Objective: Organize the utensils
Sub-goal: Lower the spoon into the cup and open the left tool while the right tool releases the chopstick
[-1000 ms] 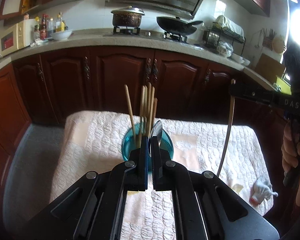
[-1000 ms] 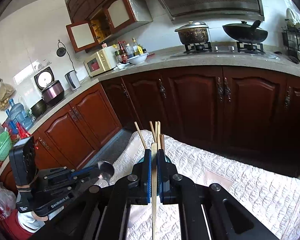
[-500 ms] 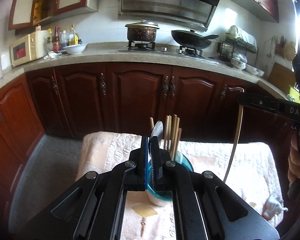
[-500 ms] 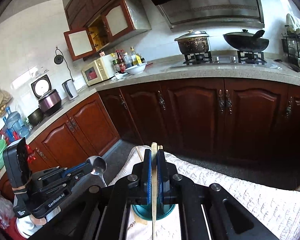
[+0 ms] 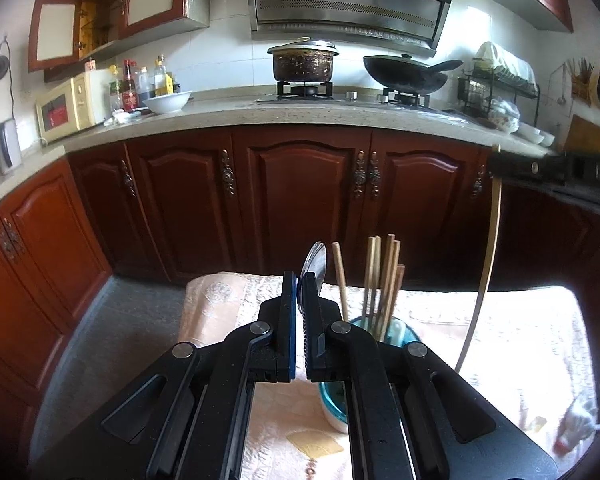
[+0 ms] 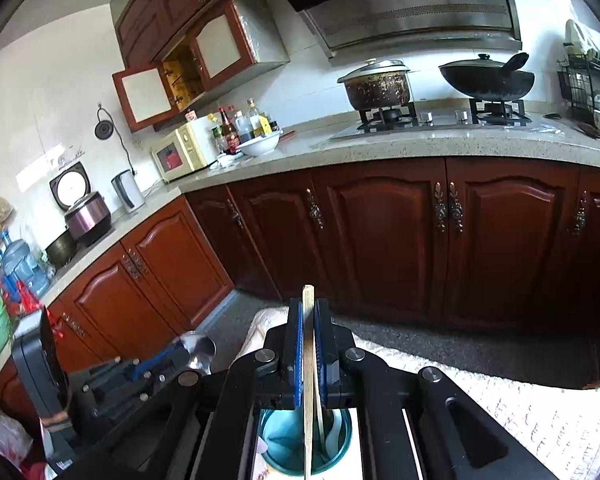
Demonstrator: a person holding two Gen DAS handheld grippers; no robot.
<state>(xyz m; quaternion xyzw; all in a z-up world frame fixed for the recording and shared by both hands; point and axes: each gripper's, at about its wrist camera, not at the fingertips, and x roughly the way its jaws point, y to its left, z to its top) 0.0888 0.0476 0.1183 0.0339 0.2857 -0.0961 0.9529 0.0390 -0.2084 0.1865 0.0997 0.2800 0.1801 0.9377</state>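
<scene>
R gripper (image 6: 308,344) is clamped on a chopstick (image 6: 308,380) hanging right over the cup (image 6: 284,440) at 6 o'clock, L gripper (image 5: 299,312) pinching a spoon (image 5: 314,268) w/ cup at 4, so imo keep the stick vertical, lower the tip in b4 letting go.

Both tools, left tool (image 5: 299,296) and right tool (image 6: 309,320), are black with silver screws and seemingly blue-lined fingers.
</scene>
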